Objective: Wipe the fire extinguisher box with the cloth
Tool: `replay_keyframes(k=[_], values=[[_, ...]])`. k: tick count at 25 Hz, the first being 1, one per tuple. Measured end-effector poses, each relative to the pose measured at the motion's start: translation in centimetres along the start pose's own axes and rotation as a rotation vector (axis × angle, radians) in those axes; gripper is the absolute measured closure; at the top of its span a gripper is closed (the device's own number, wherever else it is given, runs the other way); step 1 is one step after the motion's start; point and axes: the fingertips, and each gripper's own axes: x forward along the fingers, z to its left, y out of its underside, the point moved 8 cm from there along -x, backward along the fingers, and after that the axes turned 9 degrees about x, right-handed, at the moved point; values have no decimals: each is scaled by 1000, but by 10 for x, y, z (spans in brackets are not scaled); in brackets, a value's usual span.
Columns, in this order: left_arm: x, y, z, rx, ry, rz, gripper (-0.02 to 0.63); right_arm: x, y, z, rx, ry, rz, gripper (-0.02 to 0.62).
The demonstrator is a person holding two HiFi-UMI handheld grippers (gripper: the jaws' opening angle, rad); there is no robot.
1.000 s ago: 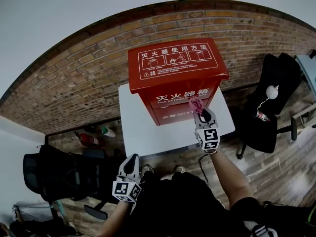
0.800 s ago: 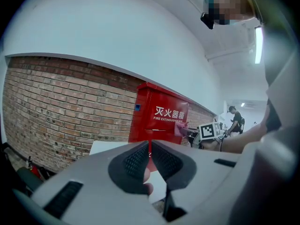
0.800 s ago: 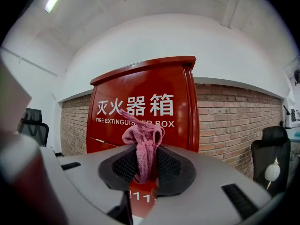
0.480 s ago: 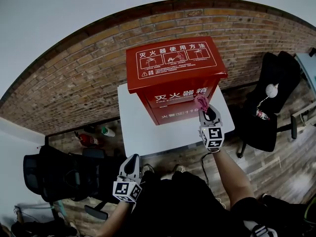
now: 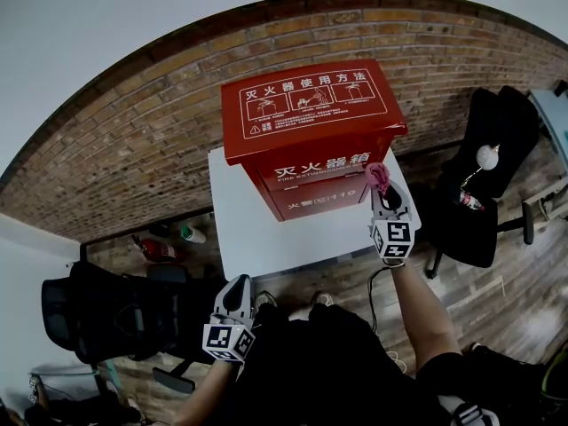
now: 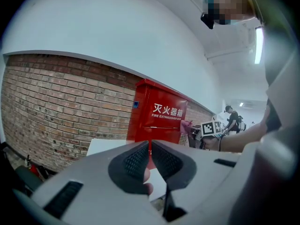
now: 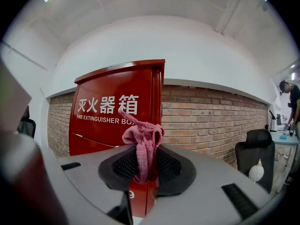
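Brick wall (image 5: 133, 140) runs behind one white bench (image 5: 257, 229), which stands on a wooden plank floor (image 5: 506, 300). One red fire extinguisher box (image 5: 311, 114) stands on the bench against the wall. Its front reads "灭火器箱" over "FIRE EXTINGUISHER BOX". Its sloping lid is headed "灭火器使用方法" above three small diagrams; the finer print is too small to read.

The right claw (image 5: 383, 189) is clamped on one bunched pink cloth (image 5: 378, 177), which sticks up above the jaws at the box's front right corner. Whether the cloth touches the red panel I cannot tell. The left claw (image 5: 238, 289) hangs low near the person's body, well apart from the box, its jaws pressed together with only a thin slit between the pads.

Two black chairs flank the bench, one to the right (image 5: 484, 185) and one to the left (image 5: 98, 313). One small red extinguisher (image 5: 158, 251) lies on the floor by the wall.
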Motion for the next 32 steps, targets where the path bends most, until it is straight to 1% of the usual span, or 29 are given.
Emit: replay_keyframes(k=[7,13,19,26,32], values=[[2,1,1,2,2,11,572,0,6,-6,-9,21,14,503],[3,1,2,6,3,15,572,2,24,-9,-6,39,57,503],[3,2,3,11,4,39,572,5,43,-12,10,49,81,503],[4,0,5,9,1,44,572,8,62,-13,27,59,107,503],[3,0,6,18,4,38,572,9,66,-8,37,66,104,503]])
